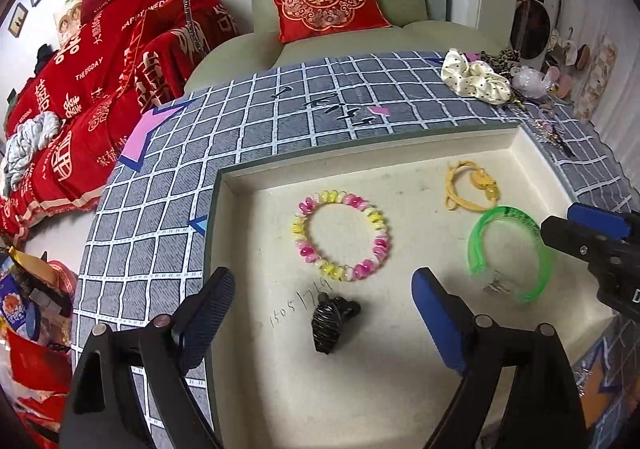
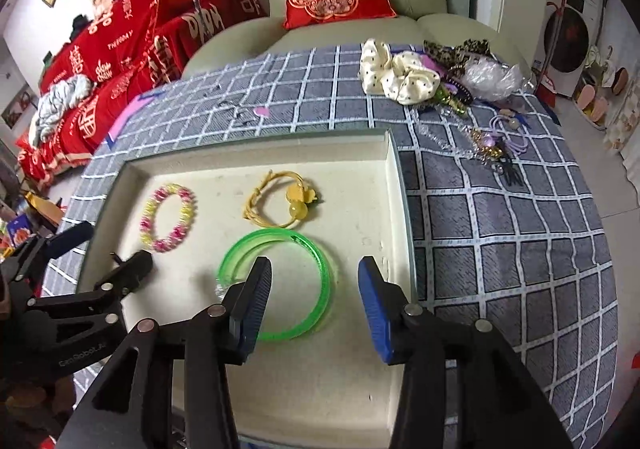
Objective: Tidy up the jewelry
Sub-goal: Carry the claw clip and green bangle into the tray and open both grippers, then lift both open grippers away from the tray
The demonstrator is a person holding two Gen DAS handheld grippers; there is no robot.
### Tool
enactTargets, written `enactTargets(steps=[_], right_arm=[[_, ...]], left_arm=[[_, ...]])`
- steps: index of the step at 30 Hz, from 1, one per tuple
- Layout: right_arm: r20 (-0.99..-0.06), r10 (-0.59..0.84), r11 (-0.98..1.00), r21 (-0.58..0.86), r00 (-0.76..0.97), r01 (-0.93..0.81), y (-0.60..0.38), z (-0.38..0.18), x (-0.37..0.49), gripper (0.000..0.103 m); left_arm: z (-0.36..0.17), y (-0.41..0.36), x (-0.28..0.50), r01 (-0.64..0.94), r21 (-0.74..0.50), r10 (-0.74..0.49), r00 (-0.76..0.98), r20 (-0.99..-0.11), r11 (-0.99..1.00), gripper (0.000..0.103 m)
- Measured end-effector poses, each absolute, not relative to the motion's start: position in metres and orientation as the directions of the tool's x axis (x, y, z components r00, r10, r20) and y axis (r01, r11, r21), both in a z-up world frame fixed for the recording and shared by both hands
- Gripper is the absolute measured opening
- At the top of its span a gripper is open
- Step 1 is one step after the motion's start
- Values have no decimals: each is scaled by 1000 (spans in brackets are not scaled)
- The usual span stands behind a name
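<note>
A cream tray (image 1: 248,185) is seen on a grey checked cloth (image 1: 168,185). Four items lie in the tray. A pink-and-yellow bead bracelet (image 1: 341,235) rests toward the left. A yellow cord tie (image 1: 472,187) lies near the far right corner. A green bangle (image 2: 276,285) lies flat just in front of the tie. A small black coiled item (image 1: 329,323) is found on the tray floor, in front of the bead bracelet.

The left gripper (image 1: 324,313) is held above the tray with its jaws spread wide. The black item lies between the jaws, with neither pad touching it; nothing is grasped.

The right gripper (image 2: 316,305) is held over the bangle with its jaws parted. The left finger (image 2: 254,305) overlaps the bangle's near rim in the view, the other stands outside the ring. No grip is seen; the bangle lies released.

A spotted scrunchie (image 2: 394,75) and further loose accessories (image 2: 492,147) remain on the cloth, beyond the tray's right corner.
</note>
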State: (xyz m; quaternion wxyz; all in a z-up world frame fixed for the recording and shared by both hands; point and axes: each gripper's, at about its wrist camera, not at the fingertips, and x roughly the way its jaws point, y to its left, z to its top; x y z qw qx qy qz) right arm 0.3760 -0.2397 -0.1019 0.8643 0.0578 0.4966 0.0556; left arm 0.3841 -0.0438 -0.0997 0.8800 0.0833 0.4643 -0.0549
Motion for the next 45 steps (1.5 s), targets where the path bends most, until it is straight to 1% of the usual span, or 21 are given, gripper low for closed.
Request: enactTargets(steps=[2, 3, 4, 5, 7, 9, 10, 20, 28, 31, 34, 42, 45], right_arm=[[-848, 162, 985, 166, 505, -38, -240, -95, 371, 50], [-845, 167, 985, 171, 507, -40, -240, -92, 367, 54], [-843, 171, 984, 174, 510, -42, -240, -90, 363, 60], [-841, 174, 983, 176, 513, -45, -240, -87, 359, 63], [-833, 182, 982, 182, 522, -52, -240, -82, 350, 73], [-824, 198, 978, 198, 531, -58, -241, -76, 339, 78], [-820, 207, 977, 207, 534, -61, -241, -74, 335, 83], [-760, 263, 958, 278, 595, -68, -248, -48, 274, 86], [-716, 280, 948, 310, 639, -68, -252, -37, 229, 86], [-706, 289, 942, 329, 646, -61, -255, -37, 214, 86], [-714, 284, 943, 330, 640, -50, -257, -40, 198, 86], [-789, 260, 949, 315, 557, 4, -272, -63, 164, 86], [-812, 242, 956, 293, 531, 12, -277, -74, 149, 86]], left_arm=[[-95, -44, 379, 170, 95, -20, 573, -819, 981, 96], [-93, -43, 376, 168, 92, -23, 579, -815, 981, 96], [-90, -42, 372, 165, 83, -30, 585, -810, 983, 96], [-88, -41, 368, 161, 77, -33, 588, -808, 984, 103], [-82, -36, 358, 148, 58, -42, 596, -802, 987, 103], [-77, -33, 347, 144, 45, -51, 598, -800, 989, 103], [-76, -32, 342, 143, 44, -51, 599, -799, 989, 103], [-57, -25, 264, 154, -12, -104, 605, -790, 988, 103], [-61, -23, 213, 150, -12, -101, 606, -789, 989, 103], [-65, -21, 200, 136, -29, -105, 596, -796, 990, 103], [-67, -18, 189, 122, -29, -97, 598, -795, 992, 103], [-76, -15, 166, 94, 9, -50, 612, -789, 996, 103], [-86, -12, 160, 80, -6, -53, 595, -802, 997, 103]])
